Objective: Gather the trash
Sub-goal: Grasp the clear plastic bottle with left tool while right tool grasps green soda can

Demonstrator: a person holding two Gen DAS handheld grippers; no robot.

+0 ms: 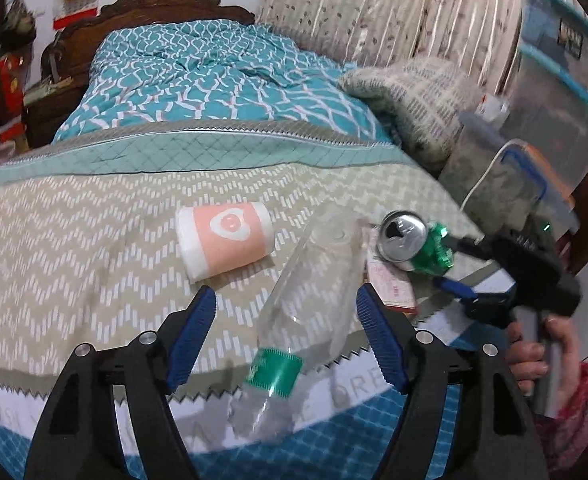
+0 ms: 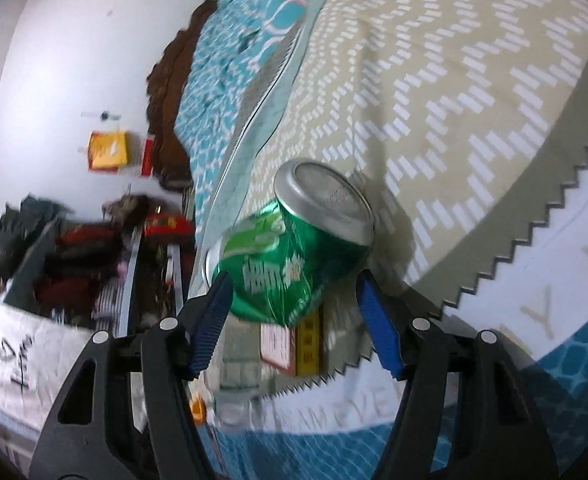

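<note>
My left gripper (image 1: 286,320) is spread around the clear bottle (image 1: 294,312) lying on the bed (image 1: 74,240), pads not pressing. My right gripper (image 2: 292,308) straddles the crushed green can (image 2: 290,248); grip unclear. Close mid-body, gently.

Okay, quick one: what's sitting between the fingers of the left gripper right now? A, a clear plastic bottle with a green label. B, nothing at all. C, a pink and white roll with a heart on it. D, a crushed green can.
A: in the left wrist view the clear plastic bottle lies between the fingers of the left gripper, while the crushed green can and the pink roll lie farther off on the bed.
</note>
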